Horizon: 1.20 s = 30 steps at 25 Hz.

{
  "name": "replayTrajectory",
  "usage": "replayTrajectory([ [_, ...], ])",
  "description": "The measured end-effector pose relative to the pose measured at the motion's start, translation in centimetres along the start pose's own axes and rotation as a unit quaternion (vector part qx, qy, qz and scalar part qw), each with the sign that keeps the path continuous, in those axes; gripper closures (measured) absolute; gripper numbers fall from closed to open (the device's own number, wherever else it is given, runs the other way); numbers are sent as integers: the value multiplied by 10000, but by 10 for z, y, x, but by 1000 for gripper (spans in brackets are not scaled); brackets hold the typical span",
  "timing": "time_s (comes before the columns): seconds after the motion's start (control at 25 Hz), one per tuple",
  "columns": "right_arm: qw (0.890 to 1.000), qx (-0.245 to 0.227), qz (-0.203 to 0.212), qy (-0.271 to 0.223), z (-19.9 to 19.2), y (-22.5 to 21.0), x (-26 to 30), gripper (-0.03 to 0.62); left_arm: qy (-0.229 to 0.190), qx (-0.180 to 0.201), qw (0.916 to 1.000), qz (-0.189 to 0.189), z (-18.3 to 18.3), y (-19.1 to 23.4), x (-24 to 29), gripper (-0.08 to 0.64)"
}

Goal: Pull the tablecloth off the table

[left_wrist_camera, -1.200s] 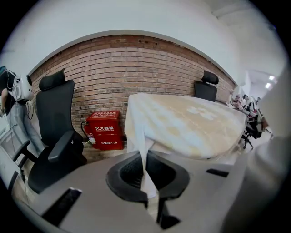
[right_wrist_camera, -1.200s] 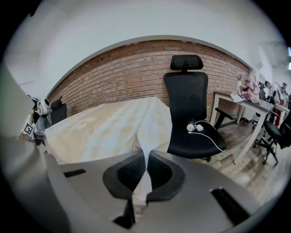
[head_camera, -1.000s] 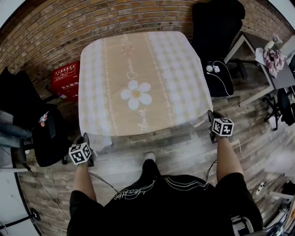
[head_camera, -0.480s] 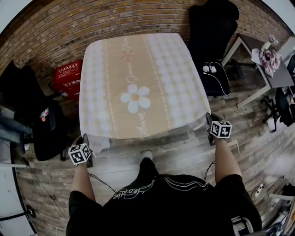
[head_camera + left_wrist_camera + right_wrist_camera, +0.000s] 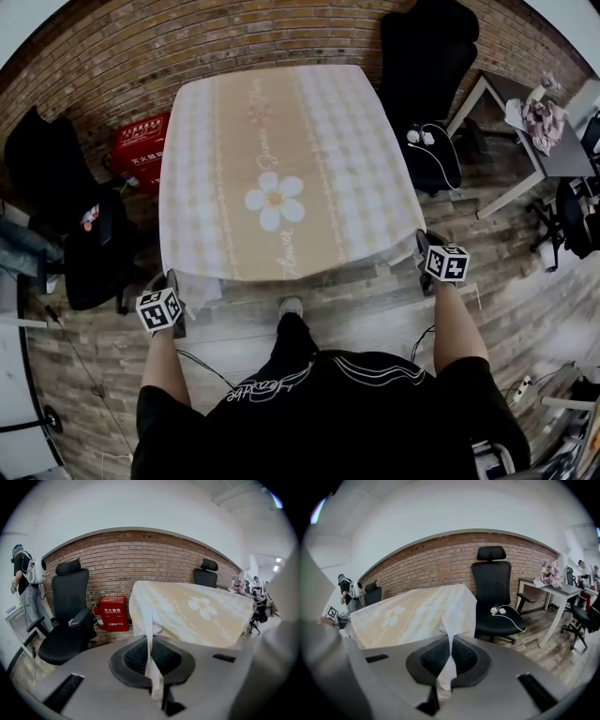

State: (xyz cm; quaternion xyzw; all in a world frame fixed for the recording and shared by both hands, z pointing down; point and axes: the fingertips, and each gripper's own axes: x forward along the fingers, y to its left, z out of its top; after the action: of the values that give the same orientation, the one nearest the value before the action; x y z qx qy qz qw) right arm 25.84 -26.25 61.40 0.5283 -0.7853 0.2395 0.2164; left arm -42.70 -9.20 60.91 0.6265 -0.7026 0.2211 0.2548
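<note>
A beige and white checked tablecloth (image 5: 281, 150) with a white daisy print covers the square table. My left gripper (image 5: 173, 281) is shut on the tablecloth's near left corner (image 5: 151, 634), and the cloth runs pinched between its dark pads (image 5: 133, 656). At the near right corner my right gripper (image 5: 422, 246) is shut on the tablecloth (image 5: 449, 634) in the same way. A tail of cloth (image 5: 447, 672) hangs out below those jaws. The cloth stretches from both grippers up onto the tabletop.
A black office chair (image 5: 427, 66) with white earphones on its seat stands right of the table. Another black chair (image 5: 80, 244) and a red fire-extinguisher box (image 5: 141, 150) are at the left. A white desk (image 5: 534, 141) is far right. A person (image 5: 23, 588) stands at the left wall.
Both grippers have drawn slightly back toward me with the corners held. The view has shifted a little, and the cloth's near edge looks slightly more stretched.
</note>
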Motion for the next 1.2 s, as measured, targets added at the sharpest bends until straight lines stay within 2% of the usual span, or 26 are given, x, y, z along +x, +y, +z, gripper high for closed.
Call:
replayTrajectory([
  [0.16, 10000, 61, 34, -65, -14, 2, -19, 595, 62, 81, 9999, 2, -26, -9, -23, 555],
  [0.44, 9998, -7, 123, -142, -33, 6, -51, 595, -12, -72, 10000, -20, -59, -22, -59, 555],
  [0.84, 9989, -110, 297, -338, -40, 29, -96, 595, -245, -78, 9996, -134, -63, -42, -107, 555],
  [1.2, 9978, -91, 335, -564, -50, 51, -148, 595, -320, -112, 9992, -216, -73, -39, -143, 555],
])
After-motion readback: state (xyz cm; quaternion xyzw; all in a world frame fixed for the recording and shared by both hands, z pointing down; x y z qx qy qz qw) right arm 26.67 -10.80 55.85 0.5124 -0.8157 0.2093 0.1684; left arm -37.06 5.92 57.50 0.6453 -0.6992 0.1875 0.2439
